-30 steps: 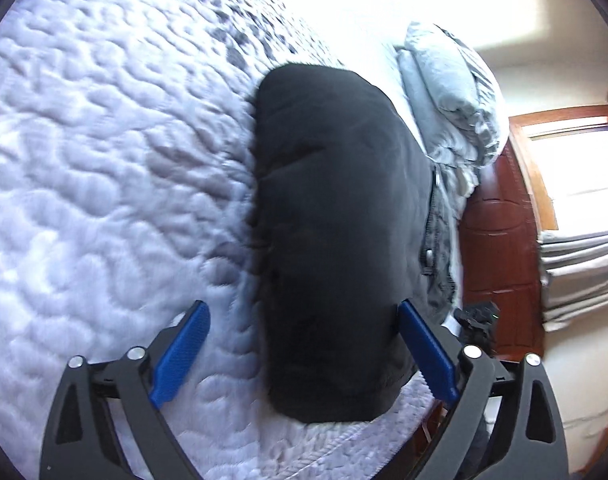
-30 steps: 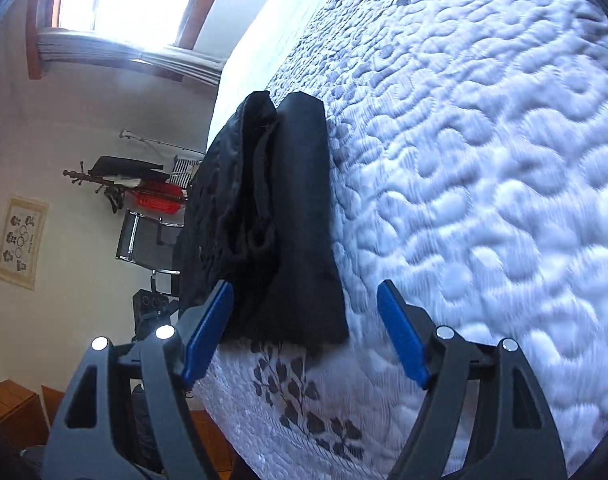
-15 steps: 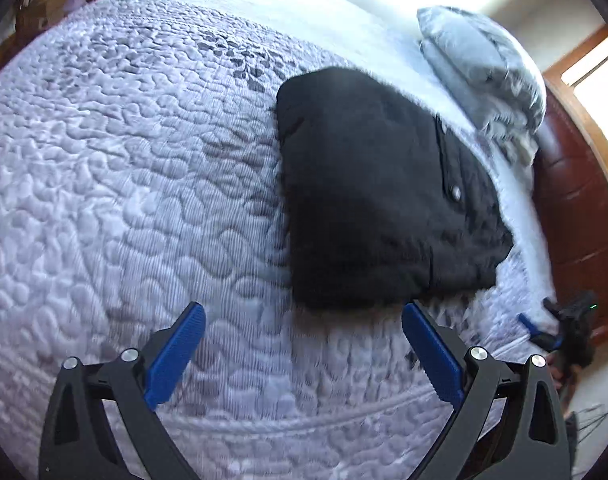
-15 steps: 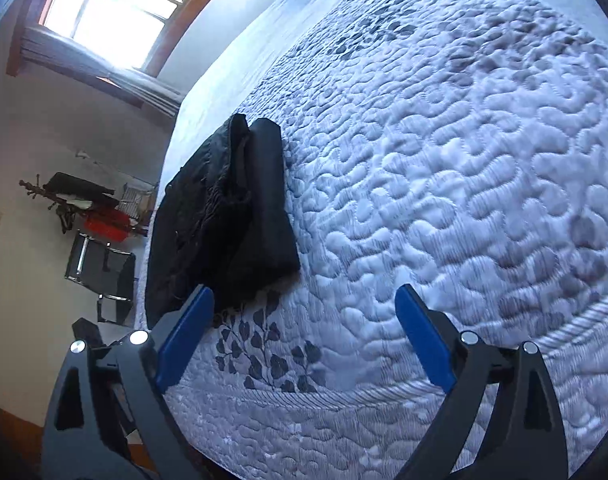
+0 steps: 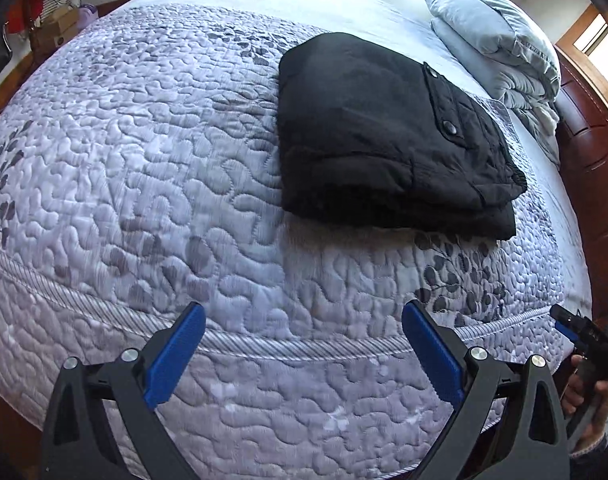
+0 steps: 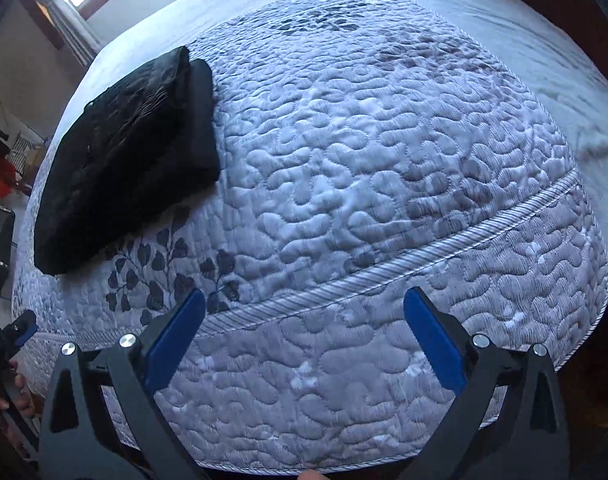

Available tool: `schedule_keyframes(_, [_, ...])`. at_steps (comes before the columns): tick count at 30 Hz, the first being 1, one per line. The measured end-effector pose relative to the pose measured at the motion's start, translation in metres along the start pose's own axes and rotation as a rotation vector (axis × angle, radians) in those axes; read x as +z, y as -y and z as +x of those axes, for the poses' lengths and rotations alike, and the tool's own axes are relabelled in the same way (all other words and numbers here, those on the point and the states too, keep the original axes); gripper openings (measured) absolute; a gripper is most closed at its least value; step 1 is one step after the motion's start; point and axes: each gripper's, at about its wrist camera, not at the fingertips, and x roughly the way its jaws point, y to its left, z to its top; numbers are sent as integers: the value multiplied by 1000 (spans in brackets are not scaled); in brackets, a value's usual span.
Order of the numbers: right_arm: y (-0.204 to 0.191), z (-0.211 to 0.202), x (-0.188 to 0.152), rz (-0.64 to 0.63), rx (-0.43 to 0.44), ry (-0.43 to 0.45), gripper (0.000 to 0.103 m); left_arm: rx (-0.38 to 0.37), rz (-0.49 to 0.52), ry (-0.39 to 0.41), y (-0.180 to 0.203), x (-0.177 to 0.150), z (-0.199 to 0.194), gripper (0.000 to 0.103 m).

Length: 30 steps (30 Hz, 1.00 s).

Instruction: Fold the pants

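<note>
- The black pants (image 5: 384,136) lie folded on the quilted bed (image 5: 143,160), at one o'clock from the left gripper (image 5: 304,352).
- Left gripper and right gripper (image 6: 304,344) gape wide, empty.
- Risk: the loose top layer could slide if nudged.

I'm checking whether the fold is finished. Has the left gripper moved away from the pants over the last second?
Yes. The left gripper has backed off: the pants lay between its fingers, now it's off the quilt edge.

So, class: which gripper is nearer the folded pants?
Left, probably. The pants lie straight ahead of the open left gripper; from the open right gripper they sit off to the left.
</note>
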Motion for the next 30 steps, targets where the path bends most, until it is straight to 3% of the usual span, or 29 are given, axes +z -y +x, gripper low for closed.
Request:
schedule_keyframes(7, [-70, -26, -7, -168, -80, 61, 100, 48, 10, 44, 25, -2, -19, 99])
schedule_keyframes(11, [-90, -45, -7, -168, -79, 75, 100, 54, 38, 99, 37, -2, -45, 99])
schedule_keyframes(19, [-113, -71, -11, -208, -177, 112, 100, 130, 126, 197, 60, -8, -87, 99])
schedule_keyframes(30, [-121, -77, -15, -178, -143, 101, 100, 97, 153, 220, 77, -10, -110, 99])
